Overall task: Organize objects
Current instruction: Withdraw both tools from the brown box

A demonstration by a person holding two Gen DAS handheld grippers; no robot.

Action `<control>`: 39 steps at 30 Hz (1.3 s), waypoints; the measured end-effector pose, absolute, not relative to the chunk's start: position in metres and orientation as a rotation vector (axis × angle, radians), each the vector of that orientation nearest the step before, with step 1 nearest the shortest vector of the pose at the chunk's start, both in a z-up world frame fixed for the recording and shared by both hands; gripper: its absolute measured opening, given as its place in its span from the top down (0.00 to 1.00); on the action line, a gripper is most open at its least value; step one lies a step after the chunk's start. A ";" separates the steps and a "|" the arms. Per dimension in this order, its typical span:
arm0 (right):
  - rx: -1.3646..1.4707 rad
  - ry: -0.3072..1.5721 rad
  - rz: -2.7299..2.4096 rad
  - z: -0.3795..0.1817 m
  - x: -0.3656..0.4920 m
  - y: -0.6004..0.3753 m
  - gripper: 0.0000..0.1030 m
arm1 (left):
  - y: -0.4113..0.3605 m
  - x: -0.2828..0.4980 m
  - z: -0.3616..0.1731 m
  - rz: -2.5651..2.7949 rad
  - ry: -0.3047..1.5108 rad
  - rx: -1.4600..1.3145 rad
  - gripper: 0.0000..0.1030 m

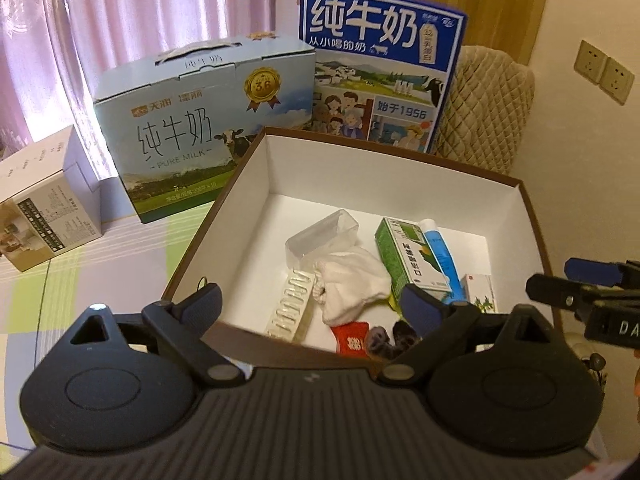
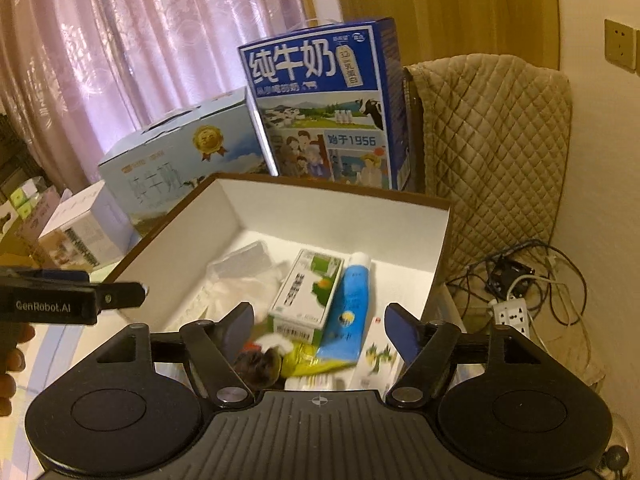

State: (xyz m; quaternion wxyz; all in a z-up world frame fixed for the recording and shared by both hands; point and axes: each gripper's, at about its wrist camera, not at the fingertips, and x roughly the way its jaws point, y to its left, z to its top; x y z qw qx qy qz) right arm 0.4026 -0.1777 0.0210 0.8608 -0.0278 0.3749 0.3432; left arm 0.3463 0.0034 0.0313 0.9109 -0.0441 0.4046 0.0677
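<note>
1. Storage box (image 1: 248,184), brown outside, white inside, open top, on striped cloth-covered desk (image 1: 80,280), just in front of two milk cartons.
2. Inside box: clear plastic case (image 1: 324,232) toward back left, white cloth (image 1: 352,280) beside it, blister strip (image 1: 290,308) along near-left side.
3. Green-white medicine carton (image 2: 306,292) mid-box, blue tube (image 2: 350,304) touching its right side, cap toward back wall.
4. Small white carton w/ plant print (image 2: 378,356) near right wall; yellow packet (image 2: 308,360), red item (image 1: 352,340) and dark fuzzy thing (image 2: 256,364) at near edge. Can't tell what the fuzzy thing is.
5. Left gripper (image 1: 316,304) over near rim of box, jaws spread wide, nothing between pads; one pad outside left wall, other above contents.
6. Right gripper (image 2: 320,332) above near part of box, jaws roughly half apart, pads clear of items below, gripping nothing.
7. Pale blue milk carton (image 1: 204,120) behind box to left, tall dark blue milk carton (image 1: 380,64) upright behind box.
8. Small white box (image 1: 48,200) further left on desk, well apart from storage box.
9. Quilted beige chair cover (image 2: 496,148) right of blue carton; power strip (image 2: 512,316) w/ tangled cables below it.
</note>
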 end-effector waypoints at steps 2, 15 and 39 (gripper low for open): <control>-0.068 0.790 0.718 0.022 0.392 -0.179 0.32 | 0.001 0.337 0.035 0.142 0.821 -0.088 0.04; -0.143 0.801 0.710 0.029 0.327 -0.183 0.31 | -0.002 0.270 0.043 0.152 0.786 -0.112 0.01; -0.116 0.828 0.715 0.036 0.211 -0.201 0.31 | 0.010 0.135 0.049 0.138 0.836 -0.131 0.01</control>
